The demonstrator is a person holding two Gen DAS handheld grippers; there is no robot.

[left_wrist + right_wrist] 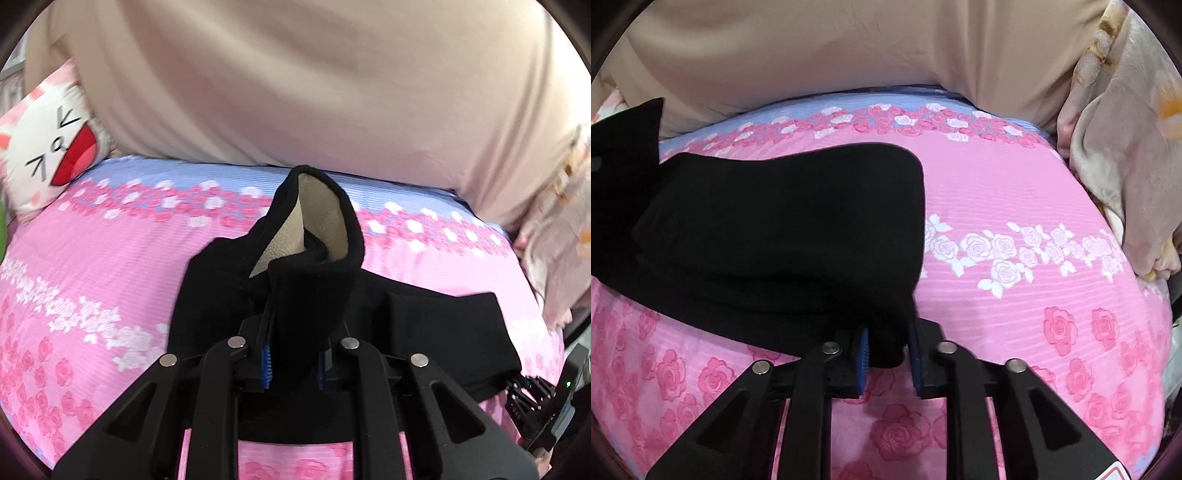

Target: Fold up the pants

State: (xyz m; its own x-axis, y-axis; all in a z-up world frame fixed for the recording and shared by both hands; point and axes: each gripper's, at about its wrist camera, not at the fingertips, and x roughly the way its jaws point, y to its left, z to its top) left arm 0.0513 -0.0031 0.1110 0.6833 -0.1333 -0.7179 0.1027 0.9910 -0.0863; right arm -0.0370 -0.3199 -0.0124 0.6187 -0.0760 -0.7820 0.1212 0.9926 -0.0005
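**Item: pants** (783, 221), black with a cream fleece lining. They lie on the bed (1015, 295), across the left half of its pink rose-print cover, partly folded into a thick band. One end is lifted off the cover.

**Left gripper** (293, 363): narrow, pinching a raised bunch of the pants, which stands up and shows the cream lining (325, 221).

**Right gripper** (888, 360): narrow, its blue pads (863, 360) closed on the near right corner of the band, low by the cover.

**Step in hand, as we judge it:** both ends are taken and a fold is to be carried over. To do it well, we would keep both grips firm through the thick fleece and lift the two ends together so the band stays level. We would then lay one edge squarely on the other, well inside the bed's near edge, and let go only once the cloth rests flat. The bulk may spring open, so a pressing stroke may be needed.

**Containers:** we see none. A beige cushion (849, 55) lies along the far edge, a cat-face pillow (55, 147) sits at the far left corner, and a crumpled blanket (1126, 147) lies at the right edge.
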